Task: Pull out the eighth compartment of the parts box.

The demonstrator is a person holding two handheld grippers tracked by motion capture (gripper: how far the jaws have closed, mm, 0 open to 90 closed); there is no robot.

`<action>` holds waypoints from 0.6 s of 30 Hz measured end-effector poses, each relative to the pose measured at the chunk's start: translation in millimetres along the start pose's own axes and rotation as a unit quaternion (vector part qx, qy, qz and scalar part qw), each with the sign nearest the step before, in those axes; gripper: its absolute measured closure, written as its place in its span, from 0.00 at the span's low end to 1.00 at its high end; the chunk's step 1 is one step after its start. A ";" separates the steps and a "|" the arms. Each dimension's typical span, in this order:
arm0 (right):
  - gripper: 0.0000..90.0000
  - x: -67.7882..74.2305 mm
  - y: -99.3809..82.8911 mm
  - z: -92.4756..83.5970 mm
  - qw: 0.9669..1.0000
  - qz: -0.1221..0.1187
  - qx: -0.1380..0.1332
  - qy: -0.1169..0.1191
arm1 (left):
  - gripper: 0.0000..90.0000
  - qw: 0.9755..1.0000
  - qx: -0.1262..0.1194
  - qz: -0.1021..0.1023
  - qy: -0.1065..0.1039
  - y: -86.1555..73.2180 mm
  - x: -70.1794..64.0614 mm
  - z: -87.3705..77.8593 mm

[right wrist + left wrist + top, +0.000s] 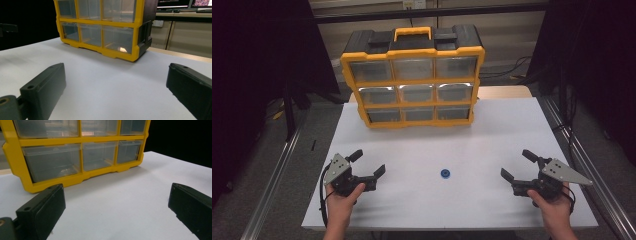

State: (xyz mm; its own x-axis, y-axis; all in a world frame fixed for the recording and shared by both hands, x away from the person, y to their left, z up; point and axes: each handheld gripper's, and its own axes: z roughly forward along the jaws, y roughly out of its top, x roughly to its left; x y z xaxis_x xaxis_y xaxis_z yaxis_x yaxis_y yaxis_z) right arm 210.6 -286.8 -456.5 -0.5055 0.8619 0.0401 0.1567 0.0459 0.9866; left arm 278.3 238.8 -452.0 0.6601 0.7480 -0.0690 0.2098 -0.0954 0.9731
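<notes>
Empty-jawed tools (pixel 369 163), clear-drawered organizer (pixel 413 76) beyond.

A small round blue part (pixel 445 173) lies flat on the white table (pixel 492 135), well in front of the yellow-and-black drawer organizer (pixel 413 75). The organizer stands upright at the table's far edge, its nine clear drawers shut.
</notes>
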 end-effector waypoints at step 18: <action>0.00 2.5 -3.5 1.9 1.000 -0.002 0.007 0.006 | 0.01 0.999 0.021 0.005 0.037 9.7 -12.7 26.4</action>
State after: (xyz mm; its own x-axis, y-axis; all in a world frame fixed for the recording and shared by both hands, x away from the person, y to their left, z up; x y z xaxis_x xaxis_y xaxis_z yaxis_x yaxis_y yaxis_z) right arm 210.4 -283.8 -460.1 -0.5169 0.8552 0.0385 0.1659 0.0560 0.9846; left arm 291.0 211.0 -447.6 0.6077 0.7931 -0.0407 0.2343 -0.1300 0.9634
